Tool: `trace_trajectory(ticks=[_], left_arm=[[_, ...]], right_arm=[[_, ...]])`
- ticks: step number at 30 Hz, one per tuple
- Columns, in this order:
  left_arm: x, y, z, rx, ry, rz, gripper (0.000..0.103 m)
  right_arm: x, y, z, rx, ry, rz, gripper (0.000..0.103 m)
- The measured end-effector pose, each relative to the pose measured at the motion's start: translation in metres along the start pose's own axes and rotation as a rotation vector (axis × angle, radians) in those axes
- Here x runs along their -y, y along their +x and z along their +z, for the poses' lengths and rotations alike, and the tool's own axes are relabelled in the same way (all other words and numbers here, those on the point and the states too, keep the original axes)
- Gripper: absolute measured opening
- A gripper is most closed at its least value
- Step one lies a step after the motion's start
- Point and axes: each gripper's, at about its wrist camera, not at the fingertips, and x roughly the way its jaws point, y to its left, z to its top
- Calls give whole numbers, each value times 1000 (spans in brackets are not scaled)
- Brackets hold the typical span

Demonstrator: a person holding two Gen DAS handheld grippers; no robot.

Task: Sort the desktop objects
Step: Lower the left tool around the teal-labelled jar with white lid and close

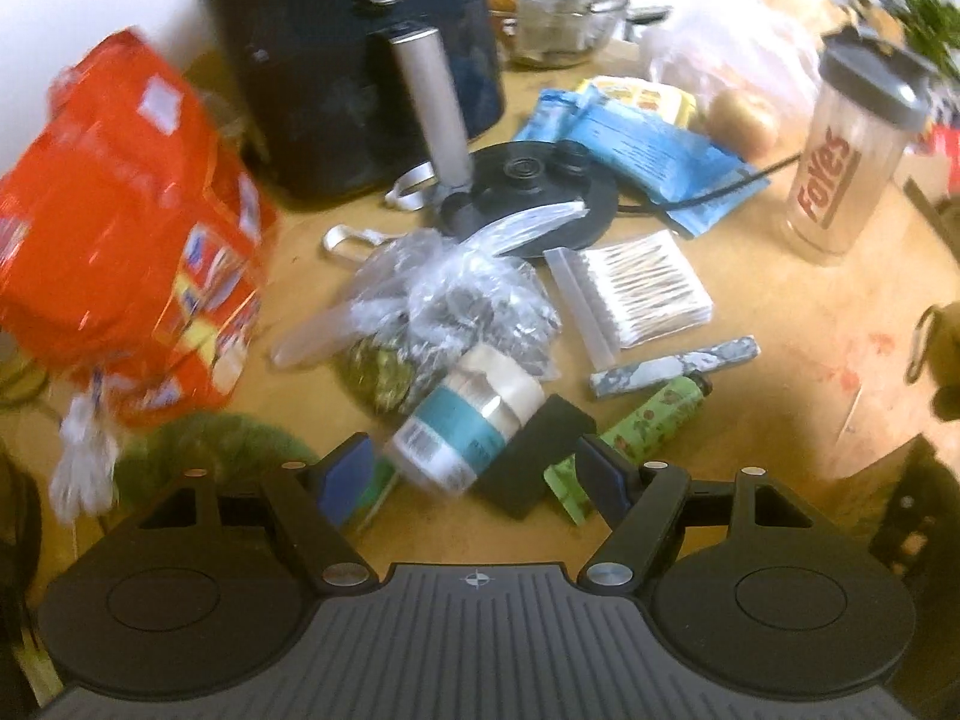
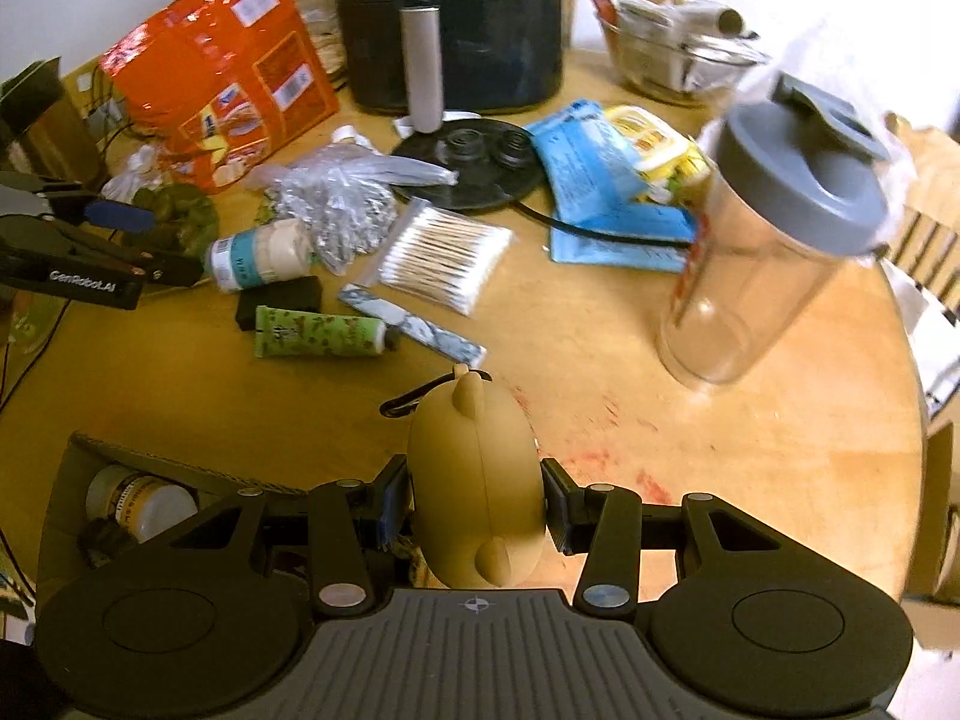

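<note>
While the left claw (image 1: 474, 474) hangs released over the clutter in the left wrist view, the teal-banded bottle (image 1: 462, 426) lies on the worktop (image 1: 750, 420) just ahead of and between its blue pads (image 1: 348, 471), its long axis slanting up to the right, skew to the gap, with a black block (image 1: 540, 456) touching its right side. Seen from the right wrist, the right claw (image 2: 477, 504) is clenched on a tan bear-shaped case (image 2: 477, 480), and the bottle (image 2: 258, 255) lies far off to its left, right beside the left claw (image 2: 114, 234), so the left hand is judged nearer.
</note>
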Motion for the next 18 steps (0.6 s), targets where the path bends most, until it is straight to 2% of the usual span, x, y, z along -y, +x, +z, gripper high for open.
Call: trace_trajectory(ticks=[4, 11, 16, 18], left_arm=[[2, 18, 10, 6, 72, -21, 73], [5, 53, 22, -31, 178, -39, 73], [6, 70, 24, -73, 224, -62, 58], [6, 74, 24, -77, 233, -65, 57]], right_arm=[[6, -3, -5, -3, 39, -13, 48], [15, -5, -11, -8, 81, -38, 48], [23, -6, -16, -18, 112, -61, 49], [27, -7, -18, -22, 125, -70, 49]])
